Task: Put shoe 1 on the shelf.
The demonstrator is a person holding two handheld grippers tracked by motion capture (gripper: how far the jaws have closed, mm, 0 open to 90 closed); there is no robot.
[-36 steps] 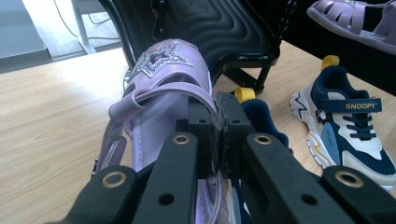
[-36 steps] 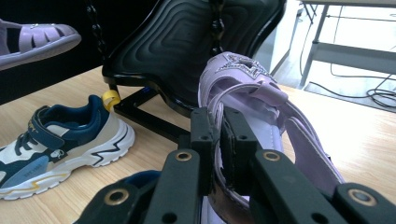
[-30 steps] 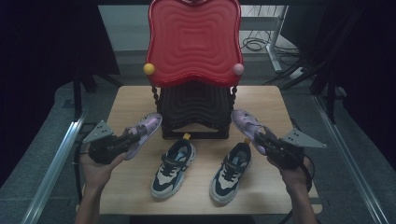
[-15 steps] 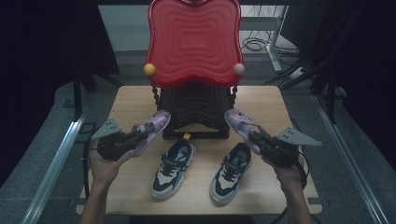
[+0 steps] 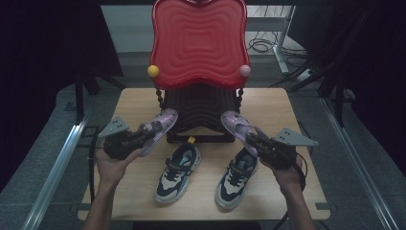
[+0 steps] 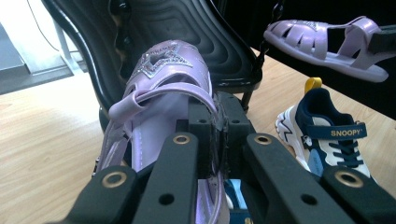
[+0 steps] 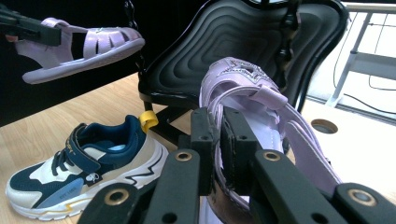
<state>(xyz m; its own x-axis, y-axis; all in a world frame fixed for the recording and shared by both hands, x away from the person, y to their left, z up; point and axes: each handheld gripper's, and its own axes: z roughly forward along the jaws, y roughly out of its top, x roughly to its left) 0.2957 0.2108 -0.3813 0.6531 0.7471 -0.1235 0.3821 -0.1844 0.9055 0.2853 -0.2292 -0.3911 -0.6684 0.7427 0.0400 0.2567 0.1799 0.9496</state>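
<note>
The left gripper [image 5: 143, 136] is pinching the side edge of a purple sandal [image 6: 159, 107], holding it in the air with its toe pointing at the black shelf [image 5: 201, 108]. The right gripper [image 5: 253, 140] is pinching the matching sandal [image 7: 252, 100] the same way. Between and below both grippers, two sneakers [image 5: 178, 172] are sitting on the table [image 5: 139, 98], leaving open wood on each gripper's outer side.
</note>
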